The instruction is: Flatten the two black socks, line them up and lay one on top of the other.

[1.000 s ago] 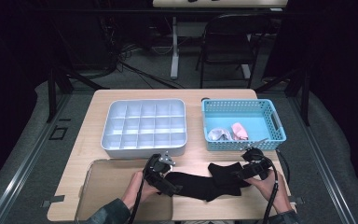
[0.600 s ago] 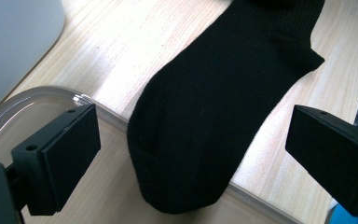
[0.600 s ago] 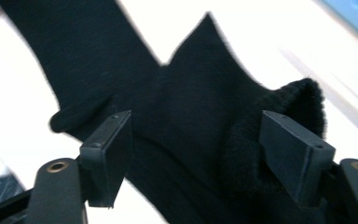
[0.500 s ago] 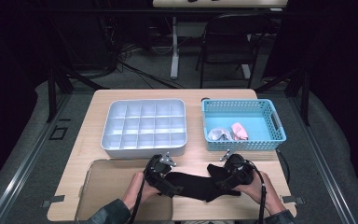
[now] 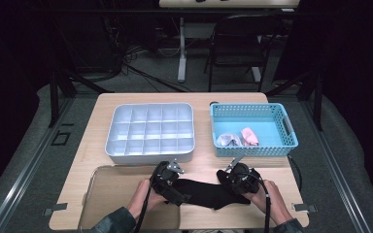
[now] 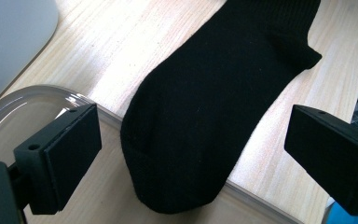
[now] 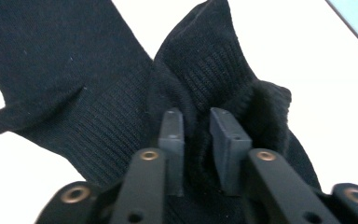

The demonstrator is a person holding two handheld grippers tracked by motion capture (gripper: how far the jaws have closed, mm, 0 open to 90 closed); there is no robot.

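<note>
A black sock (image 5: 206,193) lies flat near the table's front edge, between my two grippers. My left gripper (image 5: 180,196) stands open, and the sock's toe (image 6: 191,121) lies between its wide-apart pads (image 6: 70,149), untouched. The toe rests over the rim of a clear tray (image 6: 51,93). My right gripper (image 5: 228,183) is at the other end of the sock. Its jaws have just been closing, and its pads (image 7: 172,135) now pinch bunched cuff fabric (image 7: 205,70) between them.
A grey compartment tray (image 5: 150,131) sits at the back left. At the back right a blue basket (image 5: 252,108) holds a white cloth (image 5: 228,140) and a pink one (image 5: 249,136). The clear tray (image 5: 111,194) lies front left. A chair (image 5: 238,43) stands beyond the table.
My right gripper has moved left onto the sock's cuff and closed on it, bunching the fabric. The left gripper has stayed where it was.
</note>
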